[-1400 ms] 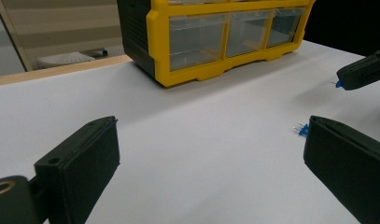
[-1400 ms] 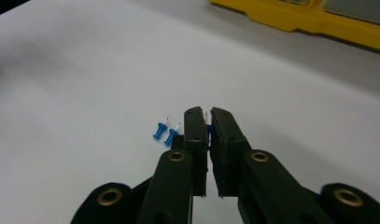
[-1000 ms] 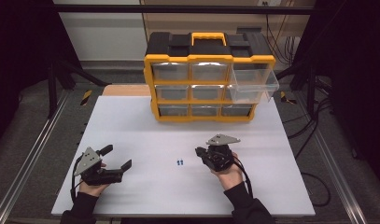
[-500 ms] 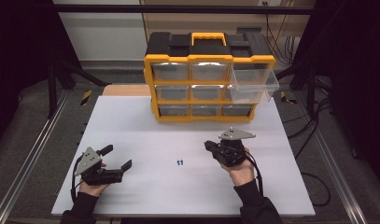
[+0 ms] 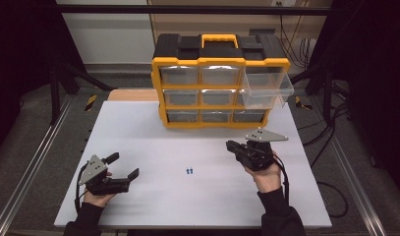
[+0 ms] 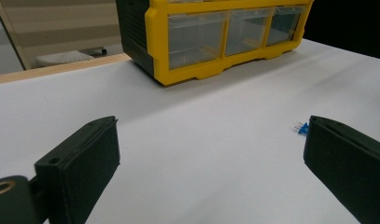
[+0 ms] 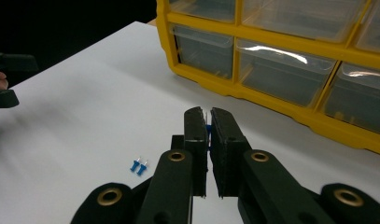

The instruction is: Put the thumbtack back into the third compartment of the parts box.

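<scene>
The right hand-held gripper (image 7: 207,122) has its jaws nearly closed, pinching a small blue piece (image 7: 207,133) of which just a sliver shows in the narrow gap in the right gripper view; its shape cannot be made out, though its colour matches the pair on the desk. In the high view this hand-held gripper (image 5: 230,145) is raised above the white desk (image 5: 138,128) in front of the yellow and black drawer organizer (image 5: 219,81), and the pinched piece is too small to see there. Two small blue connectors (image 5: 189,171) lie side by side on the desk between the two hands, well apart from both; in the right gripper view they (image 7: 138,165) lie on the desk to the left of the jaws, with thin metal pins just visible. The left hand-held gripper (image 5: 124,166) is near the desk's front left edge, its jaws wide apart with nothing between them. In the left gripper view the right jaw covers part of the blue connectors (image 6: 300,128), leaving a bit peeking past its tip. The organizer's upper right clear drawer (image 5: 266,88) stands pulled out; whether anything is inside cannot be told. The organizer's top is cut off in both gripper views.
</scene>
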A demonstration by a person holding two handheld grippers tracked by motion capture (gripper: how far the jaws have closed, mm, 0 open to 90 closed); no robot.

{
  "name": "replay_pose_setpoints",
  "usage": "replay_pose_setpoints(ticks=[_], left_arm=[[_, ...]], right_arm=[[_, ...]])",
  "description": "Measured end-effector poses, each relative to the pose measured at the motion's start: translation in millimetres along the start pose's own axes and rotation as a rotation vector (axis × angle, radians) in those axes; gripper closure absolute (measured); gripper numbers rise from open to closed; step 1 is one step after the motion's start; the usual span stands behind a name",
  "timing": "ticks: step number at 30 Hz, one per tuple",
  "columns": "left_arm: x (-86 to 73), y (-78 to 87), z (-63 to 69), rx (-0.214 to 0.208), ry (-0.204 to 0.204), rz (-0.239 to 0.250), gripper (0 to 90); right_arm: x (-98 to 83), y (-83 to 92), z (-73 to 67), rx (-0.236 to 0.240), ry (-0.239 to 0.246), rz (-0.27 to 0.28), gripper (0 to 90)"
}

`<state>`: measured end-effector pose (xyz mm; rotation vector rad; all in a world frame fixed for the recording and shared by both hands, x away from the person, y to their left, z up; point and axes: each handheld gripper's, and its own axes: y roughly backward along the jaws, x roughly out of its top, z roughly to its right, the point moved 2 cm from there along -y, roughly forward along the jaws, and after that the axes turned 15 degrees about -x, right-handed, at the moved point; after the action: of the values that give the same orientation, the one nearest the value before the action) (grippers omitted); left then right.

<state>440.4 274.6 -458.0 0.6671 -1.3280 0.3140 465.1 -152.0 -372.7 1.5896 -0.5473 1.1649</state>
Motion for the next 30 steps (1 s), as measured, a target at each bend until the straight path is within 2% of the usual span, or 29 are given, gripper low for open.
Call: replay_pose_setpoints(ticks=[9,18,25,30], left_arm=[[-0.4,0.0,-0.9,0.002,0.002,-0.003,3.2],[-0.7,-0.2,-1.1,0.005,0.002,-0.006,3.2],[-0.7,0.1,-0.9,0.005,0.002,-0.004,3.2],[-1.3,-0.8,-1.1,0.005,-0.001,-0.009,3.2]], right_arm=[[14.5,11.9,9.4,-0.02,-0.016,0.044,85.7],[29.4,24.8,18.6,-0.021,-0.032,0.092,85.8],[43.4,33.8,23.0,-0.03,-0.032,0.117,85.7],[53.0,38.9,24.9,-0.031,-0.013,0.136,85.7]])
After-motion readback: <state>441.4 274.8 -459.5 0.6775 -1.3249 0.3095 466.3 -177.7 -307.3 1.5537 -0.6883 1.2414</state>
